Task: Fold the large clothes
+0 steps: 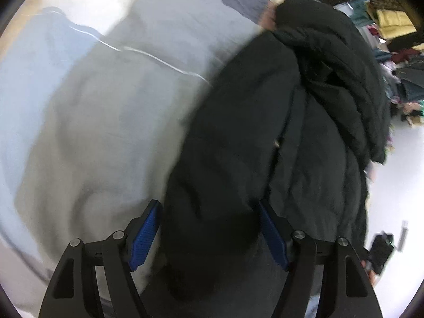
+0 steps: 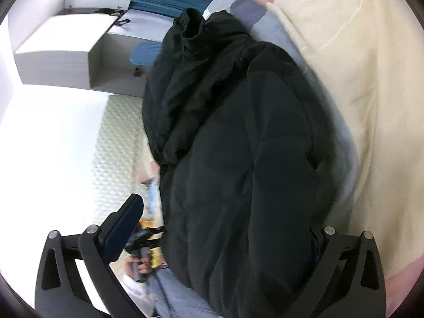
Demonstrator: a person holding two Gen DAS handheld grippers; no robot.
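Note:
A bulky black puffer jacket [image 1: 265, 132] lies bunched on the bed near its edge, collar end far from me. My left gripper [image 1: 209, 202] has a thick fold of it between its blue pads [image 1: 145, 235], and both pads press on the fabric. In the right wrist view the same jacket [image 2: 238, 145] fills the middle. My right gripper [image 2: 225, 214] stands wide around its near end. Its left finger [image 2: 124, 225] is clear of the cloth, and its right finger is mostly hidden behind the jacket. A person's hand [image 2: 140, 262] holds the other gripper's handle at the lower left.
Pale grey and cream bedding [image 1: 106, 106] covers the bed [image 2: 371, 92]. A heap of mixed clothes [image 1: 397, 61] lies on the white floor beyond the bed. A white cabinet [image 2: 66, 53] and a blue seat [image 2: 145, 53] stand across the room. A dark small object [image 1: 381, 251] lies on the floor.

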